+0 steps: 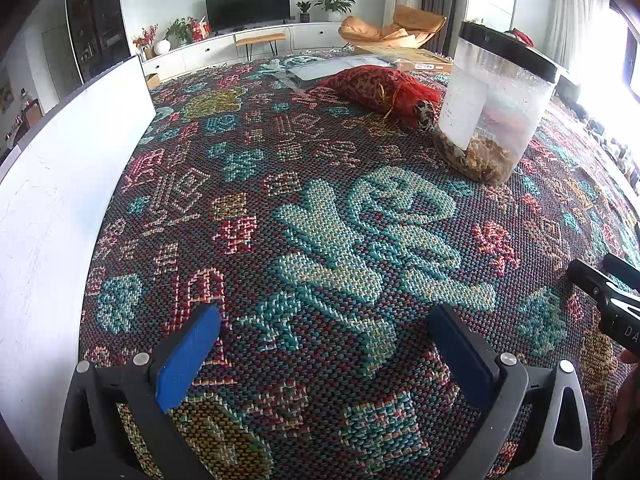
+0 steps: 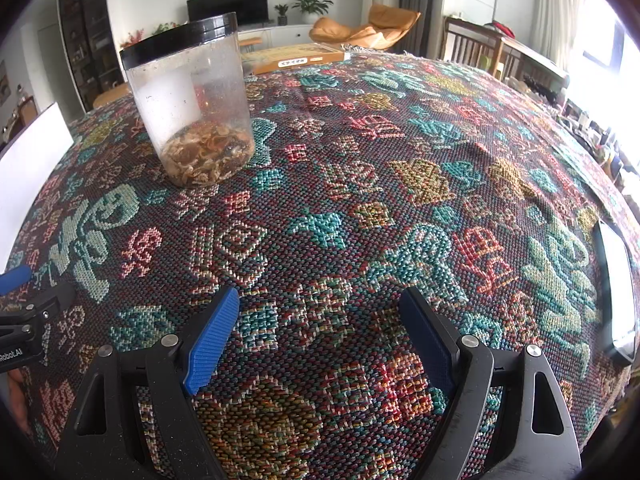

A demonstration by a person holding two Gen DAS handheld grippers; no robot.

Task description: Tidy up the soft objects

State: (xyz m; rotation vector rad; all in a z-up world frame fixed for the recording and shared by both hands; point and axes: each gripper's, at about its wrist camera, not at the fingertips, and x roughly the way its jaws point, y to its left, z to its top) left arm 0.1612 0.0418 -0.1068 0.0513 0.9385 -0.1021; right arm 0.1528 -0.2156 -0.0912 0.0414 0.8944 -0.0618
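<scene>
A red mesh drawstring pouch (image 1: 376, 90) lies on the patterned woven cloth (image 1: 320, 208) at the far side, just left of a clear plastic jar (image 1: 494, 104) with a black lid and dried pieces at its bottom. The jar also shows in the right wrist view (image 2: 192, 108). My left gripper (image 1: 324, 320) is open and empty, low over the cloth, well short of the pouch. My right gripper (image 2: 320, 304) is open and empty, low over the cloth, right of the jar. The right gripper's body shows at the left view's right edge (image 1: 612, 300).
A white board (image 1: 52, 208) stands along the left edge. A flat grey packet (image 1: 320, 70) and a cardboard box (image 2: 296, 60) lie at the far side. A phone-like slab (image 2: 618, 292) lies at the right edge. Chairs and a TV cabinet stand beyond.
</scene>
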